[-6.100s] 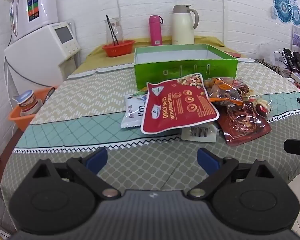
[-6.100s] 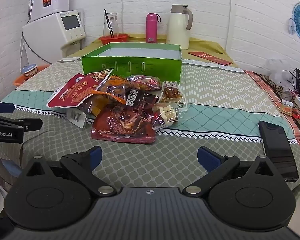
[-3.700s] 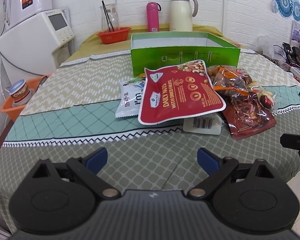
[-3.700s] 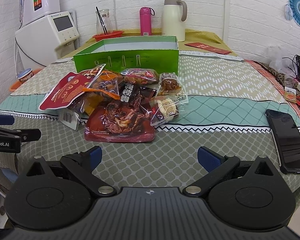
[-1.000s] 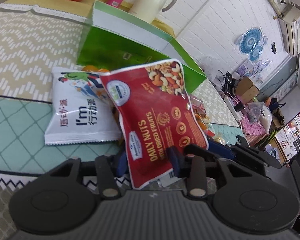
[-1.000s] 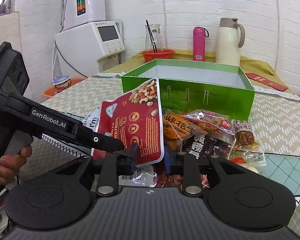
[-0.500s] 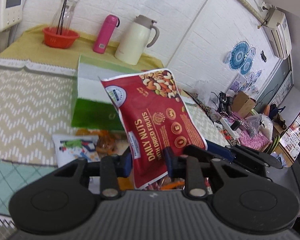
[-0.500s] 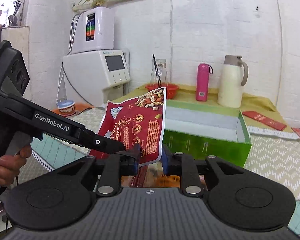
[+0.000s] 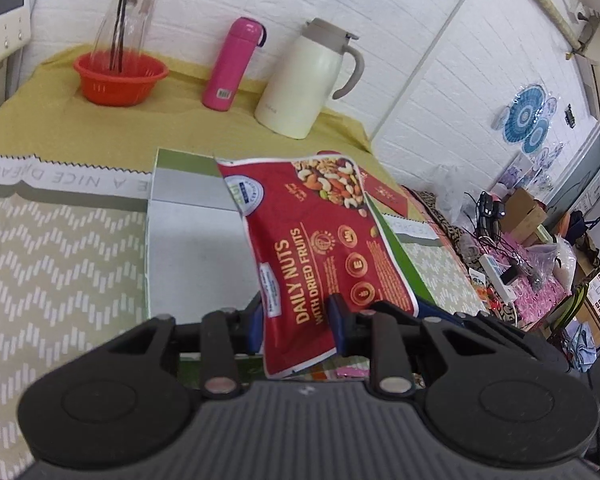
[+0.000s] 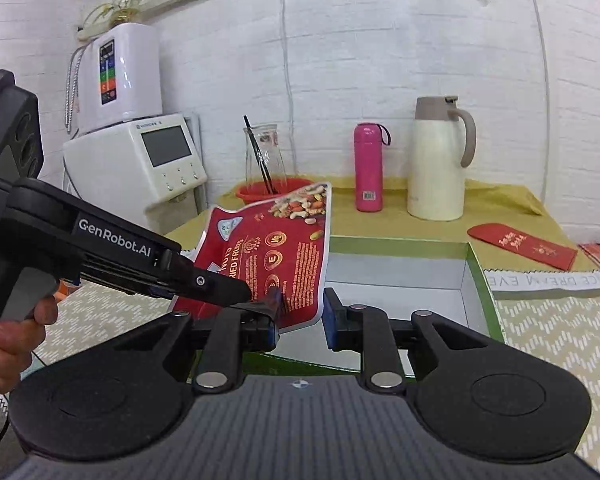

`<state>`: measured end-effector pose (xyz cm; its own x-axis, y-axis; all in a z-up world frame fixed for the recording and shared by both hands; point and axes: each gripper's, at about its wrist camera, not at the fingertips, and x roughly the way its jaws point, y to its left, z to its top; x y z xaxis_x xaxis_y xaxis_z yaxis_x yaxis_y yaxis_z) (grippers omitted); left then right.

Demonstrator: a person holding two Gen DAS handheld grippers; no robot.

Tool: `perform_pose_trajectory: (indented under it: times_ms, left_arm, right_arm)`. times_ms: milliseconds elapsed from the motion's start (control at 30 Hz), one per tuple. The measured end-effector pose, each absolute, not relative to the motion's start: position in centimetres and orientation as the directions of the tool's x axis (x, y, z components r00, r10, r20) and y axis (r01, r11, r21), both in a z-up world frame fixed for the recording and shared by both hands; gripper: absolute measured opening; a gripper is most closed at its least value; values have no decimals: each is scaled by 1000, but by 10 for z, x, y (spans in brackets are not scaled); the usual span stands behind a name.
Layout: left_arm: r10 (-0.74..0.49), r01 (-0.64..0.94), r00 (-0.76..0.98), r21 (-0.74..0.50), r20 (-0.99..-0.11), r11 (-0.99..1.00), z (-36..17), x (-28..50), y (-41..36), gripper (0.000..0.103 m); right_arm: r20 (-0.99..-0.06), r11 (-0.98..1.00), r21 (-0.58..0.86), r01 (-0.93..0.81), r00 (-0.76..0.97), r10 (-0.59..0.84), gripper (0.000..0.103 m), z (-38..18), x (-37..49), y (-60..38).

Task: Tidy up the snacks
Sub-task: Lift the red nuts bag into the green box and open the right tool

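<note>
both grippers hold the red nut pouch (image 9: 320, 248) above the green box (image 10: 482, 280).

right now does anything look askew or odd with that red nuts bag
The red nuts bag hangs tilted in the air over the green box, bowed along its top edge. Both tools pinch its lower end: the left tool and the right tool. No tear or spill shows.

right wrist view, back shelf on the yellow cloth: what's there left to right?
Clear glass carafe standing in a red plastic basket → pink insulated bottle → cream thermos jug with a grey handle → red envelope.
</note>
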<state>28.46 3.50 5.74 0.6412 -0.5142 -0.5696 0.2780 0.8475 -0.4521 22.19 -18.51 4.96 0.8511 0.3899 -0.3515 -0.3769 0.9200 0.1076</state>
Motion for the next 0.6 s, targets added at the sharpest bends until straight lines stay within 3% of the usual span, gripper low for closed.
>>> perform_pose_trajectory:
  times_ms: [300,367,433,467,500,600]
  left_arm:
    - [-436,201,624,-406,-649,892,32,321,31,28]
    - [-413,188,649,-392,-639,901,35,321,33,66]
    - [-408,175,678,-405,-611,897,40,318,37,67]
    - [-411,178,689,-411,-597,894,44,316,39,70]
    - [-410,180,700,-412,-584,893,48,313,40,72]
    - [-337,157,758,-344,-558,926,58,301,37,88]
  right_arm:
    - [-454,904,219,-368,781,428,44,22,264,-184]
    - [-460,888,248,-386,760,459,48,20,267,-184]
    - [-476,887,223,-405,749,461,70,20,266,-179]
    - [-478,889,193,-415,752,454,97,20,266,-176]
    - [-467,889,164,-428,760,452,103,20,263,-174]
    - [-438,895,100,-435,789,432,103,23,251,-172]
